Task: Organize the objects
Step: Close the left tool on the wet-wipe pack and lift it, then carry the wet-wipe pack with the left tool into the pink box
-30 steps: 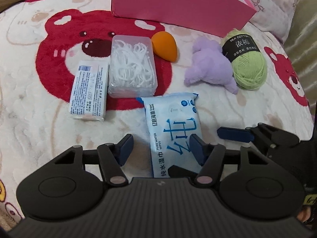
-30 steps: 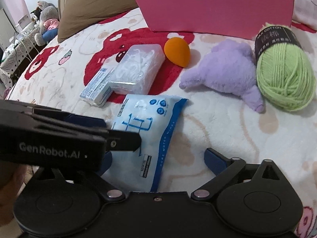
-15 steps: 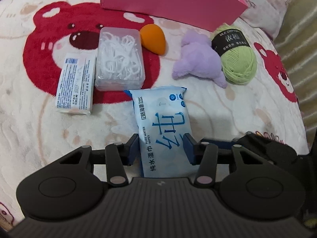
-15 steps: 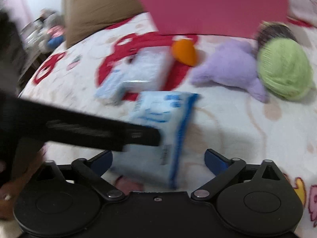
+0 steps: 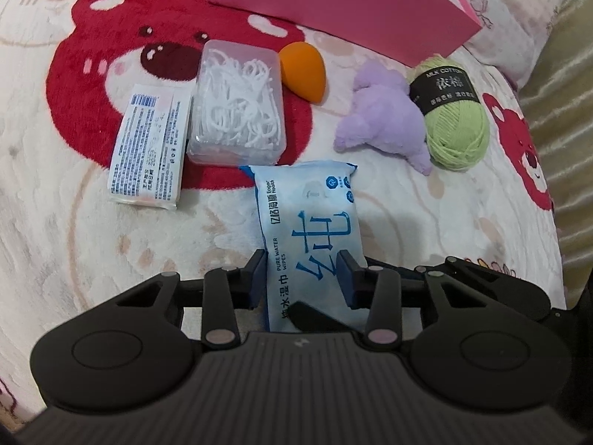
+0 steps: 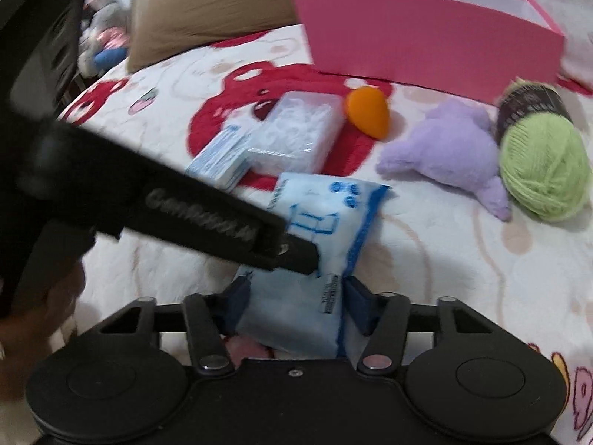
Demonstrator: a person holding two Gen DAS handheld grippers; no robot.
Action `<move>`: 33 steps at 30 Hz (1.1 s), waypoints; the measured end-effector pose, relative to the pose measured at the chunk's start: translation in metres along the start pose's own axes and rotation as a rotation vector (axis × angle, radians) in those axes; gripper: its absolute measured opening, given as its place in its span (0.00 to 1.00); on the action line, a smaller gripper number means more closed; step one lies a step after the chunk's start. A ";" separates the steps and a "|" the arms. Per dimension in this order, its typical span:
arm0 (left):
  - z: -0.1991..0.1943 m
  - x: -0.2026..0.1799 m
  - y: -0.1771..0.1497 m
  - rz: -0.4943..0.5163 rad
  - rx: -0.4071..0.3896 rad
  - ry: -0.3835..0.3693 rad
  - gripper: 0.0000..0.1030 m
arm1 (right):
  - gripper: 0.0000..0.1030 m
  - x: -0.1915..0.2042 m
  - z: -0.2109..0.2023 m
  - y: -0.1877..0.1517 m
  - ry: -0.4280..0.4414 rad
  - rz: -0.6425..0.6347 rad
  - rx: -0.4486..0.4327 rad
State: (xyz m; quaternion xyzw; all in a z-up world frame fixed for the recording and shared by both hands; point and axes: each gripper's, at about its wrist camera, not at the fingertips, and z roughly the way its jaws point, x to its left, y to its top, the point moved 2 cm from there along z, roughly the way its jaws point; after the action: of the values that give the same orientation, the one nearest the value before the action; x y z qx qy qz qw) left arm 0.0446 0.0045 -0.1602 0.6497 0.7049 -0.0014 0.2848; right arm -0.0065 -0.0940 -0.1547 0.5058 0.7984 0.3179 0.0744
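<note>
A blue and white wet wipes pack [image 5: 307, 222] lies lengthwise on the bear-print blanket. My left gripper [image 5: 304, 278] is closing, and its pads press on the pack's two long sides near its close end. My right gripper [image 6: 296, 304] is also closing, with the same pack [image 6: 326, 218] between its blue pads, which touch both of its sides. The left gripper's finger [image 6: 296, 256] crosses the pack from the left in the right wrist view. A pink open box [image 6: 426, 40] stands at the back.
Beyond the pack lie a clear box of floss picks [image 5: 237, 104], a flat white packet [image 5: 148, 148], an orange sponge [image 5: 304, 70], a purple plush toy [image 5: 385, 118] and a green yarn ball [image 5: 452, 122]. A brown pillow [image 6: 207, 3] sits behind on the left.
The left jaws have narrowed onto the wipes pack. The right jaws, wide before, have come in around the pack's near end. The other objects lie as before.
</note>
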 end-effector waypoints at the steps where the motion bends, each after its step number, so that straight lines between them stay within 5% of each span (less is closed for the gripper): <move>1: 0.001 0.000 0.000 -0.004 0.004 0.003 0.41 | 0.58 -0.002 0.000 0.000 0.001 0.012 -0.002; 10: 0.001 0.002 0.001 -0.037 0.019 -0.056 0.39 | 0.83 0.015 0.010 -0.005 0.020 -0.040 0.025; 21: -0.007 -0.013 0.000 0.020 0.016 -0.080 0.39 | 0.68 -0.002 0.011 0.002 0.029 0.074 0.019; 33: -0.025 -0.027 0.006 0.036 -0.026 -0.097 0.39 | 0.64 -0.003 -0.008 0.005 0.043 0.042 -0.070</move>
State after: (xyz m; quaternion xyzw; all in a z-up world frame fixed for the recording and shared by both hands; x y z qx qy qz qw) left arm 0.0402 -0.0096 -0.1258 0.6578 0.6782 -0.0185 0.3271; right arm -0.0045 -0.0989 -0.1455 0.5125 0.7776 0.3579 0.0680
